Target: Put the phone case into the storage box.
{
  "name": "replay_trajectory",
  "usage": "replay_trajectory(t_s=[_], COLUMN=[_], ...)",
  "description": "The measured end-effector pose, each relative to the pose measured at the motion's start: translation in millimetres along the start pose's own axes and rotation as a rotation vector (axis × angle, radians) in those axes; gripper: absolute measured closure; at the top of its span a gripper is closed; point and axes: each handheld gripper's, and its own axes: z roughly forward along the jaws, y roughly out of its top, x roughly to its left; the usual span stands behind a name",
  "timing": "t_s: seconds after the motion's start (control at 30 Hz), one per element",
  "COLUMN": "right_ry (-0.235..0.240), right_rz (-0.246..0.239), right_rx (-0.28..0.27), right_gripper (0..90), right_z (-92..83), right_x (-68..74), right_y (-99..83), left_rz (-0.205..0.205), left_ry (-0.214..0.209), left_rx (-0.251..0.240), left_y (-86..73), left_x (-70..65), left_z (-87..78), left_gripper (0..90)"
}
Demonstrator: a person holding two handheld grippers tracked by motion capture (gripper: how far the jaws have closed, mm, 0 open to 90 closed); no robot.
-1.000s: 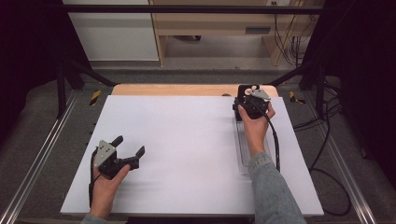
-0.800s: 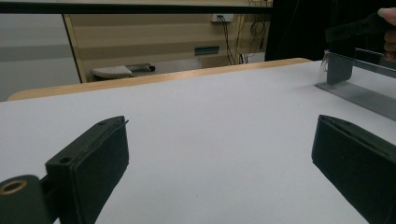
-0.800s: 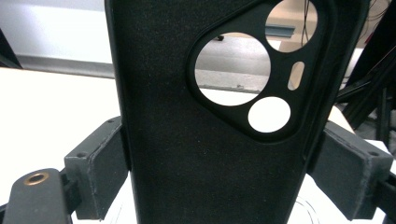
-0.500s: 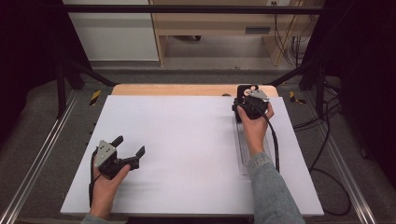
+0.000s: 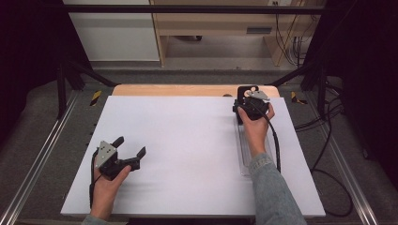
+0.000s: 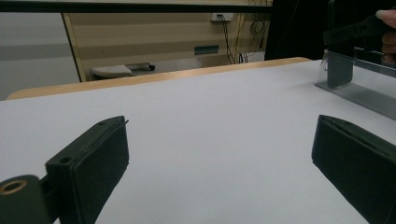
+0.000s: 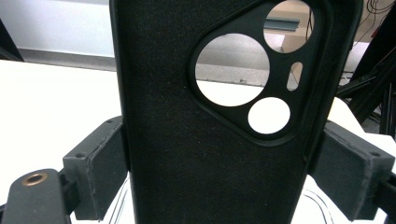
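phone case upright in the right gripper, clear tray below it

high view: the right gripper (image 5: 248,96) sits at the upper right of the frame, near the far edge of the white table (image 5: 187,140), clamped on a black phone case (image 5: 247,90). a clear tray (image 5: 245,150) runs from under that hand toward the lower right. the left gripper (image 5: 127,151) rests at the lower left, jaws spread and holding nothing, well apart from the case.

left gripper view: its two jaws stand wide apart over bare table. at the upper right, the case (image 6: 338,70) stands in the far end of the tray (image 6: 369,95).

right gripper view: the case (image 7: 210,140) stands upright in the centre, long axis vertical, camera cut-outs at the upper right, both jaws pressed on its side edges. the right hand is clearly the nearer one, and nothing seems to block a lift or a lowering along the tray.
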Motion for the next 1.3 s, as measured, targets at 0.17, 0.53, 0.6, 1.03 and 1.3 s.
replay_trajectory(t_s=[0.17, 0.53, 0.6, 1.03, 1.3], right_ry=[-0.002, -0.009, -0.008, 0.015, 0.023], right_rz=[0.004, 0.023, 0.024, 0.012, 0.022], right_rx=[0.0, 0.001, 0.001, -0.022, -0.024], right_gripper=[11.2, 4.6, 4.6, 4.7, 5.9], right_z=[-0.4, -3.7, -4.6, -12.4, -15.8], right_x=[-0.6, -4.2, -4.4, -4.5, -8.3], right_y=[0.0, 3.1, 3.5, 4.4, 3.3], left_rz=[0.0, -0.001, 0.0, -0.005, -0.004], left_ry=[-0.001, 0.003, 0.003, 0.005, 0.001], left_rx=[-0.001, -0.001, -0.001, -0.005, -0.009], left_y=[0.1, 0.1, 0.1, 0.2, 0.4], left_x=[-0.9, 0.1, 0.0, 0.9, 0.7], left_z=[0.3, -0.2, -0.2, -0.5, -0.4], left_gripper=[4.2, 4.2, 4.2, 4.2, 4.0])
